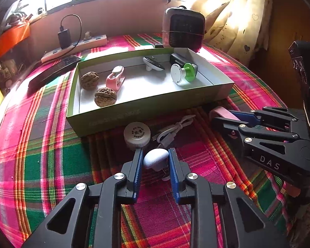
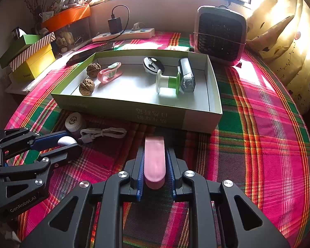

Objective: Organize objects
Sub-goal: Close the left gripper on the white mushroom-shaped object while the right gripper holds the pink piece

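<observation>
Two hand-held grippers work over a plaid tablecloth (image 2: 258,124) in front of one shallow green cardboard tray (image 2: 117,108).

The left gripper (image 1: 155,161) has its two blue pads (image 1: 138,165) drawn in against one small white rounded object (image 1: 156,158), which lies on the cloth between them; the pads appear to touch its sides. The right gripper (image 2: 155,163) is clamped on one pink oblong bar (image 2: 155,161), which juts forward past its fingertips toward the tray's near wall.

Inside the tray, counted:
- two walnuts (image 2: 86,86), at the left end;
- one pink clip-like item (image 2: 109,73), just beside the walnuts;
- one black-and-white oval gadget (image 2: 153,65), near the far wall;
- one white-and-green spool (image 2: 168,81), lying on its side;
- one silver-and-black block (image 2: 187,75), touching the spool's green end.

On the cloth outside, near the tray's front wall: one round cream-coloured tin (image 1: 137,135) and one coiled white cable (image 1: 172,130), just beside each other.

Behind the tray: one small heater (image 2: 220,34), one power strip (image 2: 124,34) with one black charger (image 2: 114,24) plugged in, and one dark flat slab (image 1: 53,71), its nature unclear.
</observation>
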Motion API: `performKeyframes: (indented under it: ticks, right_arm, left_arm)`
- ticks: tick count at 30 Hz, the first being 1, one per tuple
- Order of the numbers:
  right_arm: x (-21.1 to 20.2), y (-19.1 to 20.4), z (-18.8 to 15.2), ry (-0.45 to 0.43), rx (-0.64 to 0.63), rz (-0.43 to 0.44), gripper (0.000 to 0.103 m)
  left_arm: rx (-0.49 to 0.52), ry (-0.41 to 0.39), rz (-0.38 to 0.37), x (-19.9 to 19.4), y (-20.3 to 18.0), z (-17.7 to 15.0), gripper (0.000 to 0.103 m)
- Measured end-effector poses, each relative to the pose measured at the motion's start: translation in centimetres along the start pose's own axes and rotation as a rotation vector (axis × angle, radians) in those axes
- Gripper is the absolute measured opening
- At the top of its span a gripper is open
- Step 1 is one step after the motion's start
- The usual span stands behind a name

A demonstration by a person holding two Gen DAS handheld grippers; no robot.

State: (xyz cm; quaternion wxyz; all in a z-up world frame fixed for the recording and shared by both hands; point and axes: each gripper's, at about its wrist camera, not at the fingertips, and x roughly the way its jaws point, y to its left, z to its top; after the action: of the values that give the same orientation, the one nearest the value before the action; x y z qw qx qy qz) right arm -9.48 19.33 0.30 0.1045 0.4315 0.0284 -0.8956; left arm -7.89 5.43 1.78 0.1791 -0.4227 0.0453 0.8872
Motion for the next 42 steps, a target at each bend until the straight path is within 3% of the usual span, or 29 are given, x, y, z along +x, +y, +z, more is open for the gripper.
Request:
performKeyframes:
  ticks: [42]
  right_arm:
    - [0.09,0.14,-0.10,0.001,-0.006,-0.018,0.018]
  left_arm:
    - [-0.003,0.000,-0.004,0.00,0.16,0.04,0.021]
